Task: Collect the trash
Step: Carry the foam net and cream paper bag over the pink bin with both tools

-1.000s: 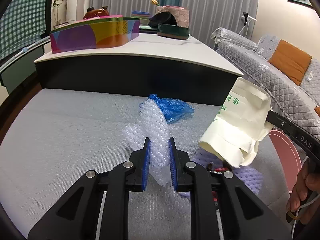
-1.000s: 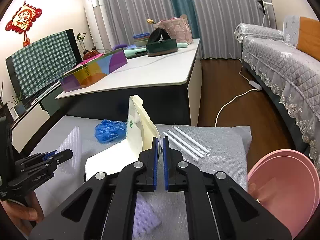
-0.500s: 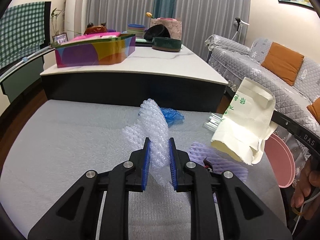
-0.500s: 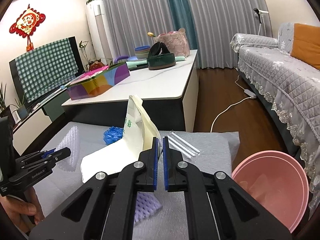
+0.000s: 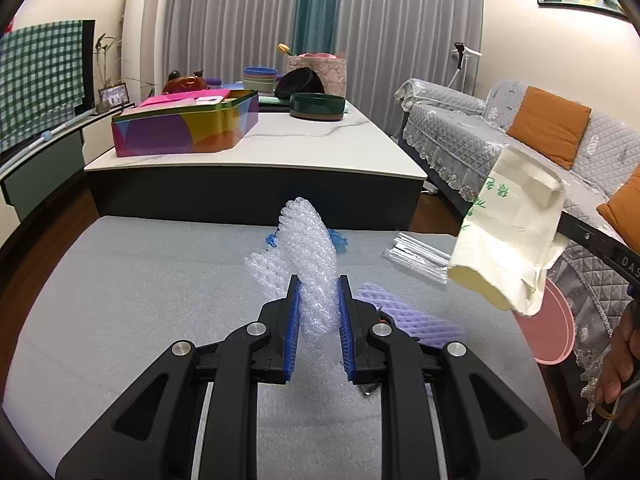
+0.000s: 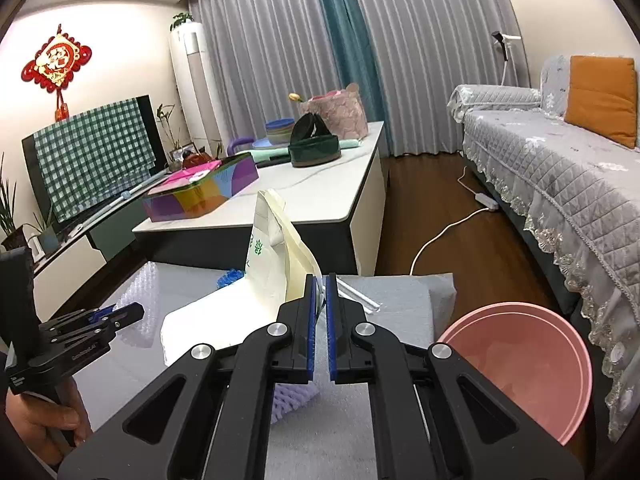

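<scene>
My left gripper (image 5: 318, 284) is shut on a crumpled piece of clear bubble wrap (image 5: 310, 256), held above the grey padded table (image 5: 120, 280). My right gripper (image 6: 320, 280) is shut on a cream paper bag with green print (image 6: 276, 256), which hangs in the air; the same paper bag (image 5: 512, 240) shows at the right of the left wrist view. A blue plastic scrap (image 5: 340, 240), clear straws (image 5: 420, 260) and purple foam netting (image 5: 408, 316) lie on the table. A pink basin (image 6: 516, 368) stands to the right, below the table edge.
Behind the table stands a white-topped counter (image 5: 304, 148) with a colourful tin box (image 5: 184, 128), bowls and a basket. A grey quilted sofa (image 6: 560, 184) with orange cushions fills the right side. A white cable (image 6: 444, 232) runs across the wooden floor.
Both grippers have risen and pulled back from the table with their loads. The bubble wrap and the paper bag sit higher, and the pink basin shows more fully.
</scene>
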